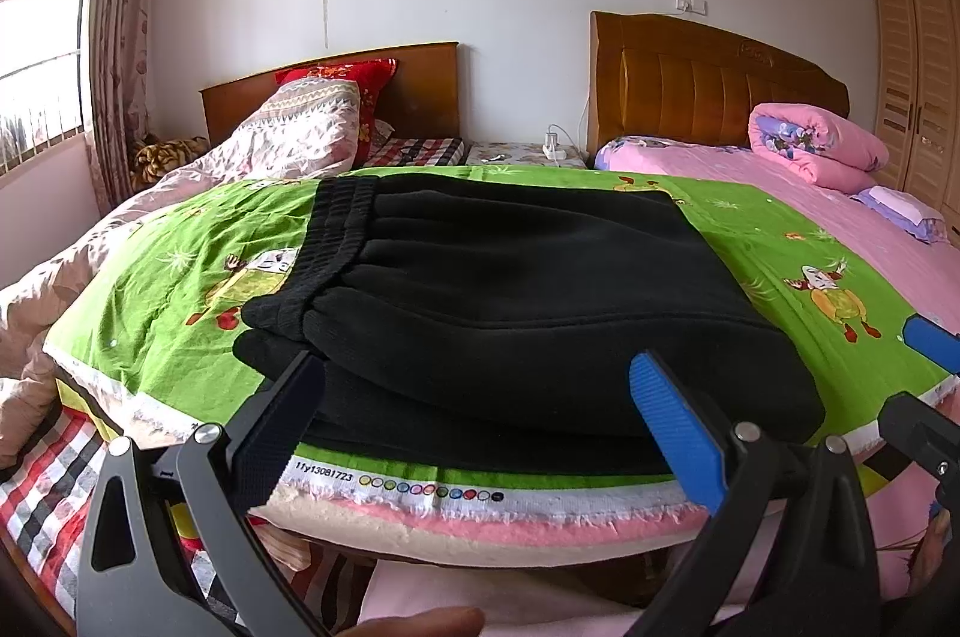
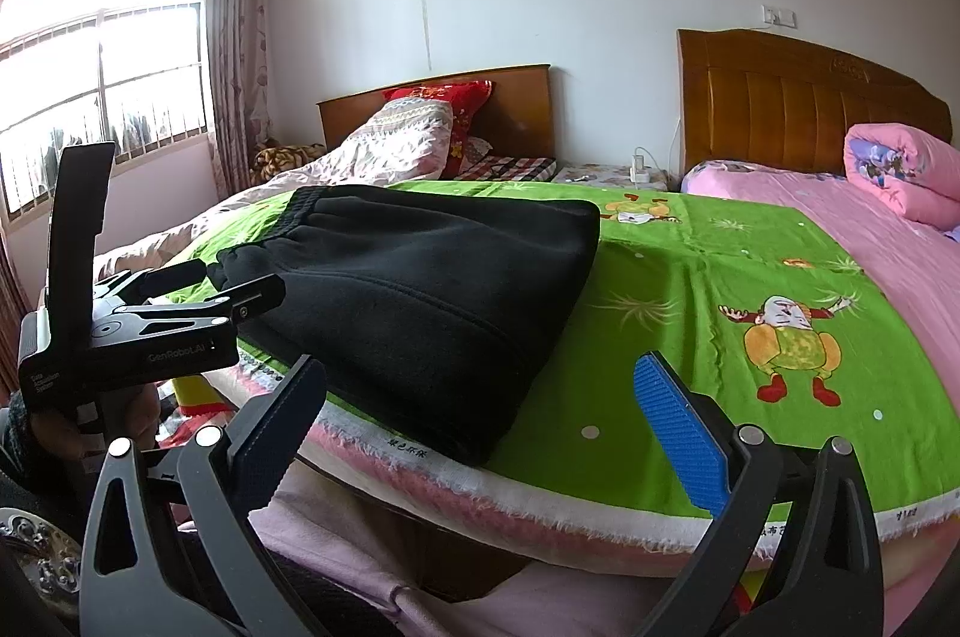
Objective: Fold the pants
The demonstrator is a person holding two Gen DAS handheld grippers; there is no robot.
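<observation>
2 grippers, left [image 1: 480,415] and right [image 2: 486,421], jaws apart, near folded black pants [image 1: 516,289].

Pants [image 1: 510,289]: near edge hidden behind left gripper [image 1: 480,397] fingers [image 1: 678,433]. Right gripper [image 1: 930,343] cut off at frame edge. Green sheet's [image 2: 690,277] selvedge print [image 2: 405,443] too small to read.

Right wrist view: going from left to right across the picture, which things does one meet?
Bright window → other black gripper → folded black fleece pants → cartoon figure printed on the green sheet → rolled pink quilt.
</observation>
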